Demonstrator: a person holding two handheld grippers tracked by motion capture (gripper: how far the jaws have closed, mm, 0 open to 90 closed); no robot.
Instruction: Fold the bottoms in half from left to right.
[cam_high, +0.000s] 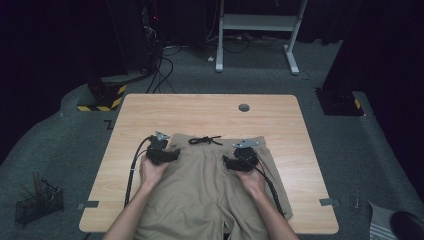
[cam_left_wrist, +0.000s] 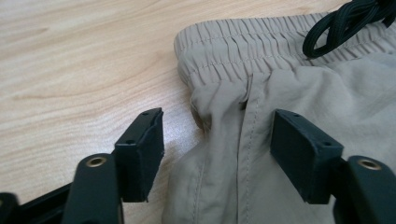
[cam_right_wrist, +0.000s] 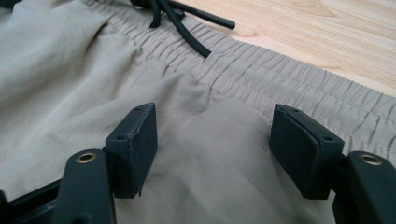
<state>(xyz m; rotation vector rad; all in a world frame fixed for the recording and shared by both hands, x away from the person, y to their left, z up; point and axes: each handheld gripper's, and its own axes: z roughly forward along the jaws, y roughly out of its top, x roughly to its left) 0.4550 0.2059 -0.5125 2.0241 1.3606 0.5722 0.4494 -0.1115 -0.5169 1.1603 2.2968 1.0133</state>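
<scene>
Tan shorts (cam_high: 205, 185) lie flat on the wooden table (cam_high: 210, 112), elastic waistband away from the person, black drawstring (cam_high: 204, 140) tied at its middle. My left gripper (cam_high: 162, 152) hovers at the waistband's left corner, open; its jaws straddle the side seam of the shorts (cam_left_wrist: 243, 154) just below the waistband (cam_left_wrist: 233, 51), one jaw over bare wood. My right gripper (cam_high: 241, 159) is open low over the right half of the shorts (cam_right_wrist: 210, 140), close below the waistband (cam_right_wrist: 299, 88). The drawstring (cam_right_wrist: 187, 23) lies beyond it. Nothing is held.
A round cable grommet (cam_high: 244, 107) sits near the table's far edge. A black wire basket (cam_high: 39, 202) stands on the floor to the left, a white desk frame (cam_high: 257, 30) behind. Tape marks (cam_high: 326, 202) sit at the table's front corners.
</scene>
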